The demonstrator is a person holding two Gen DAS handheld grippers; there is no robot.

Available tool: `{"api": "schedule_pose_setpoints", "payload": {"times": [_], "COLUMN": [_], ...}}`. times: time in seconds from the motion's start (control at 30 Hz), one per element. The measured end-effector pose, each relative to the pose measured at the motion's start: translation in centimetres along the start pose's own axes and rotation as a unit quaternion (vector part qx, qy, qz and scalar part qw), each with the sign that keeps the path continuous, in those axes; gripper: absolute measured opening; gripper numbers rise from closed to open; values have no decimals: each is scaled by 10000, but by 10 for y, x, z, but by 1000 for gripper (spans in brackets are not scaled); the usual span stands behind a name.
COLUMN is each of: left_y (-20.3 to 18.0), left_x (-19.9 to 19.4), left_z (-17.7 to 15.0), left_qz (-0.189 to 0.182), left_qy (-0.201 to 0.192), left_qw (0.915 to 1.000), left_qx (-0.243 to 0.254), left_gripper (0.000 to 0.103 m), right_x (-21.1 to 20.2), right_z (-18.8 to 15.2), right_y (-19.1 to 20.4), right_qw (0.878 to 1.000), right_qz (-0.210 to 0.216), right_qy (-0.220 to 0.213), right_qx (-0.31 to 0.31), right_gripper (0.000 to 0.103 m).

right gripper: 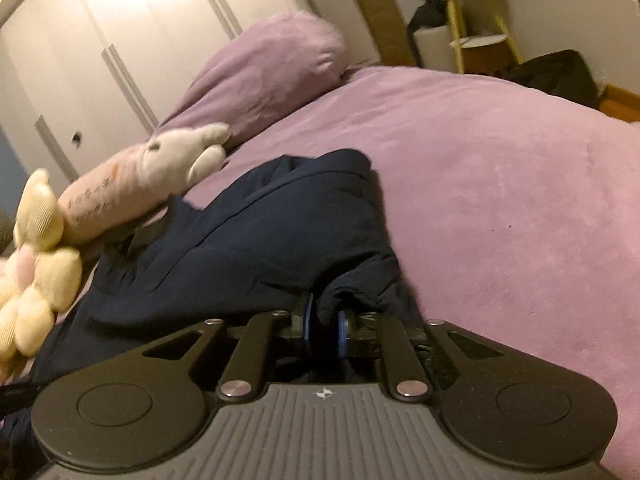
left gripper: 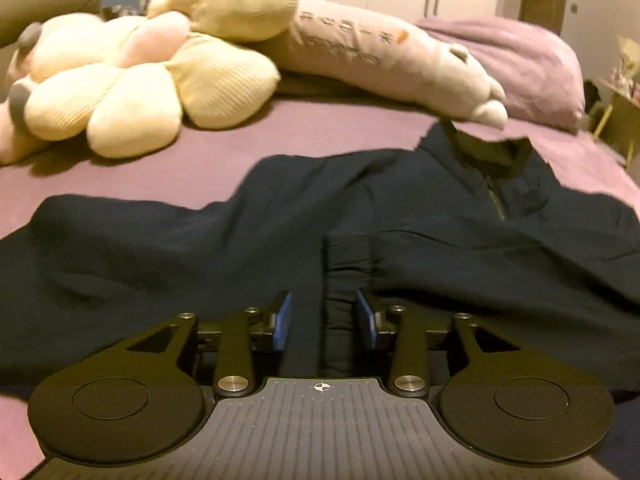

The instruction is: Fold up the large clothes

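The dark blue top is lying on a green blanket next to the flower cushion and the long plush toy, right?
Not quite: the blanket is purple, not green, as the right wrist view shows. The rest holds: the dark blue top lies on it, near the flower cushion and the long plush toy.

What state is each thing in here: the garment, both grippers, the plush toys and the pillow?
Navy jacket: spread on the bed, partly folded, zip near the collar closed.
Left gripper: open, astride a sleeve cuff, pads not pressing.
Right gripper: shut on a bunched fold of the jacket.
Flower plush: lying beyond the jacket.
Long plush: lying on its side.
Pillow: against the headboard.
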State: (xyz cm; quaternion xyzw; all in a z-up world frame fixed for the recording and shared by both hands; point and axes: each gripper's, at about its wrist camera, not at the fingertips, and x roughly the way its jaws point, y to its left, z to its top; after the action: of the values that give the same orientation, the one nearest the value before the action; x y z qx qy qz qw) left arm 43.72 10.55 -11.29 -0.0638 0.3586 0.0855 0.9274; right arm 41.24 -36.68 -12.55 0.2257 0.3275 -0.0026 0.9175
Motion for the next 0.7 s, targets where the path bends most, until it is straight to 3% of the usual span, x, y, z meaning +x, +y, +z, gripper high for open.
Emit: {"api": "schedule_pose_setpoints", "payload": {"times": [0.1, 0.23, 0.37, 0.47, 0.57, 0.7], "left_y": [17, 18, -12, -28, -30, -23], "left_x": [-17, -36, -33, -11, 7, 25], "left_z": [3, 3, -1, -6, -8, -7], "left_qz": [41, -429, -715, -556, -338, -195], "left_qy": [-115, -199, -140, 67, 79, 100], "left_qw": [9995, 9970, 9970, 9984, 9994, 9997], "left_qx": [-283, -610, -261, -24, 83, 95], "left_gripper": [43, 44, 46, 46, 48, 67], "right_x": [-35, -60, -22, 19, 38, 54], "right_z": [-1, 2, 3, -4, -14, -23], "right_y": [-1, 12, 45, 65, 86, 100], "right_qw": [9997, 9967, 9929, 9907, 9852, 9797], "right_qz": [142, 8, -224, -372, -311, -224], "right_qy": [-129, -582, -292, 185, 343, 431], "right_qx": [-159, -567, -1128, -1295, -1648, -1946], "right_gripper": [37, 36, 14, 10, 10, 10]}}
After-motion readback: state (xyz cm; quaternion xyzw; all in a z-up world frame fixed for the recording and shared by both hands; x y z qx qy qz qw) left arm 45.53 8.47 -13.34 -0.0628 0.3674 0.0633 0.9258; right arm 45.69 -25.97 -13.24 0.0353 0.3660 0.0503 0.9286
